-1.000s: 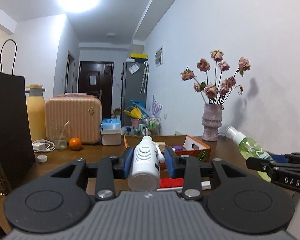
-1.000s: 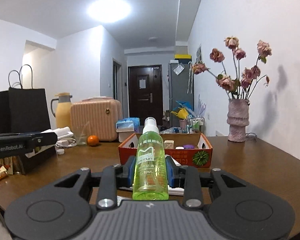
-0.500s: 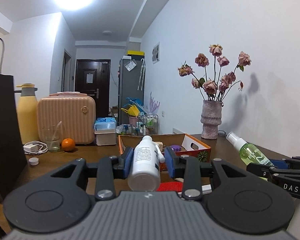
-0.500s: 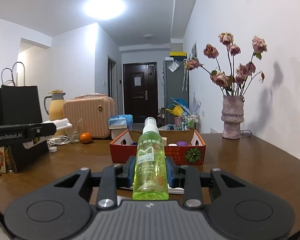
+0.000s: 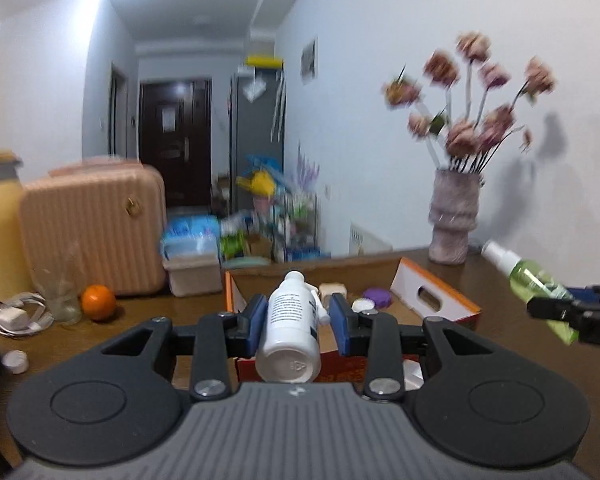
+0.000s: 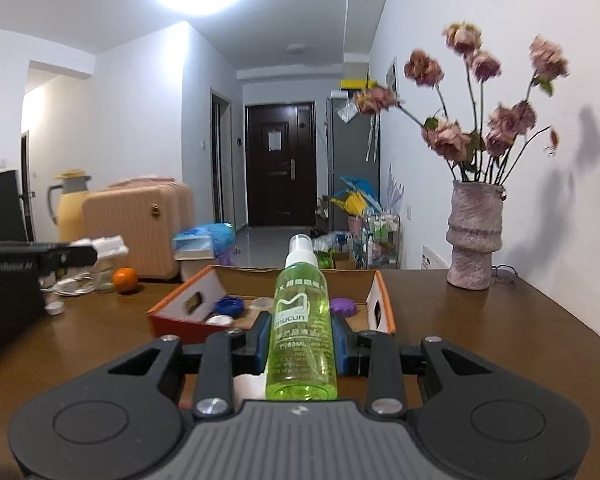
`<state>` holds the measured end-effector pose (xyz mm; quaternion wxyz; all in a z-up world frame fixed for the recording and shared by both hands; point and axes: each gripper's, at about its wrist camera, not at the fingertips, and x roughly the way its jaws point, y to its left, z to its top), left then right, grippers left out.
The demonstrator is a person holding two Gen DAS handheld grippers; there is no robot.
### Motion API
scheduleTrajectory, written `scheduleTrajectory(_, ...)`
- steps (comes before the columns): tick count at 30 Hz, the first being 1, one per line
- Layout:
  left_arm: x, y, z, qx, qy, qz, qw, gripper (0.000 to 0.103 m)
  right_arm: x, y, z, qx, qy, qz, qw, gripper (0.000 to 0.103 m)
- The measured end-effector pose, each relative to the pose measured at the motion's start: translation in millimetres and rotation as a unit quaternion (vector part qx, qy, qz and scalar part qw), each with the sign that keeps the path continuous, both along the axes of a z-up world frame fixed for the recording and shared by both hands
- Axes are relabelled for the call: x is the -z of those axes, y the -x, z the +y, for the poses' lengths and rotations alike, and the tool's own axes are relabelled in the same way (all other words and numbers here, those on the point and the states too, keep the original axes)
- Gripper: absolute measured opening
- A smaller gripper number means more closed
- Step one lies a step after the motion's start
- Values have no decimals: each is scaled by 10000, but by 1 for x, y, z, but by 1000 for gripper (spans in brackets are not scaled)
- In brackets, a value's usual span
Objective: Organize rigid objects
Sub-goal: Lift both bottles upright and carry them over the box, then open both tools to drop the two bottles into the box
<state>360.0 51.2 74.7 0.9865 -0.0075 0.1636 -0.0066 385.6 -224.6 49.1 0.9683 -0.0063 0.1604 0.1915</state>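
Observation:
My left gripper (image 5: 298, 316) is shut on a white bottle (image 5: 290, 334), held above the near edge of an open orange cardboard box (image 5: 440, 294). My right gripper (image 6: 302, 330) is shut on a green spray bottle (image 6: 303, 334), held above the near side of the same box (image 6: 176, 304). The box holds purple, blue and white lids and small items. The green bottle also shows in the left wrist view (image 5: 532, 280), and the left gripper with the white bottle's tip shows in the right wrist view (image 6: 100, 246).
On the brown table (image 6: 480, 320) stand a vase of dried roses (image 6: 474, 240), a pink case (image 5: 92, 232), a yellow flask (image 5: 0, 228), an orange (image 5: 98, 303), a glass (image 5: 62, 296), a white charger cable (image 5: 16, 316) and a tissue box (image 5: 192, 256).
Both grippers have moved forward toward the box with their bottles, so the box looks nearer and its inside shows. The left view is blurred by motion.

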Motion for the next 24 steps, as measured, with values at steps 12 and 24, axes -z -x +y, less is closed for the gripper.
scheduleTrajectory(12,58,-159,23,3,3,1272,9919,35,32,-177,37,224,984,801,9917,30)
scheduleTrajectory(24,94,-175,23,243,-259,1525,9877,34,85,-247,77,410,2236,1580,9609,30)
